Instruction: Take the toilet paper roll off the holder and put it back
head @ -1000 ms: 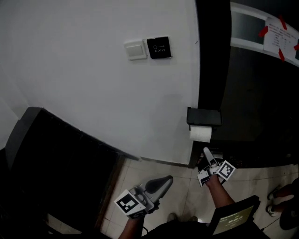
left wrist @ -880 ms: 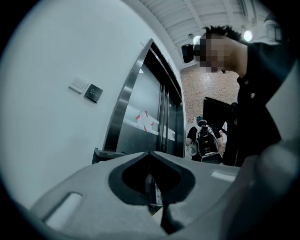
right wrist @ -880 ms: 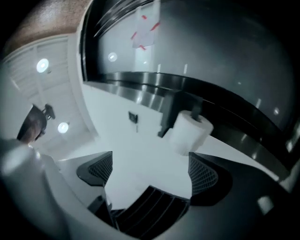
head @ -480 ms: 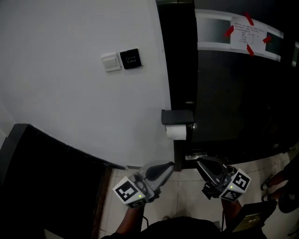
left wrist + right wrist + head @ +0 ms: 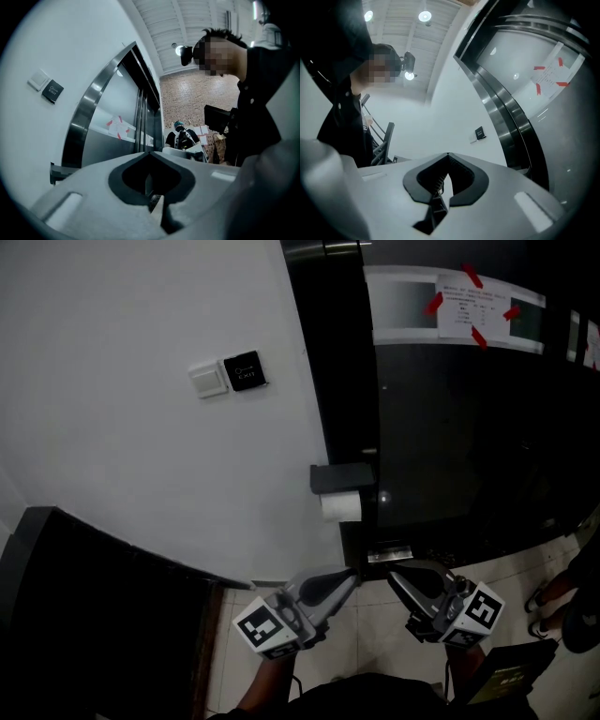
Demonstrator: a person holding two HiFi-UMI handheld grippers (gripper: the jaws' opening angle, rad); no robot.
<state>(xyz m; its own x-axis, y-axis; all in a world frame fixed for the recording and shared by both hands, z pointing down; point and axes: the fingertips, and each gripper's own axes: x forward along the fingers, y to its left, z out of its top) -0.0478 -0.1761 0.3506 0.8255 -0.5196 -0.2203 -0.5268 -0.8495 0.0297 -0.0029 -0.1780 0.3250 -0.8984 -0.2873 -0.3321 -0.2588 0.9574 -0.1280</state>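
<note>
Two grippers show at the bottom of the head view, both below the toilet paper roll (image 5: 341, 506). The roll hangs on its dark wall holder (image 5: 342, 477) at frame centre, where the white wall meets the black door (image 5: 450, 427). The left gripper (image 5: 348, 577) and right gripper (image 5: 395, 576) angle up toward the roll from either side, well short of it, probably staged for a reach. Neither touches it, so removal is not yet begun.

Left gripper view: the left gripper's (image 5: 150, 153) jaws meet at their tips with nothing between them, tilted up along the door frame.

Right gripper view: the right gripper's (image 5: 448, 155) jaws are pressed together and empty. They aim at the white wall, with the exit button (image 5: 480, 133) near centre.
</note>
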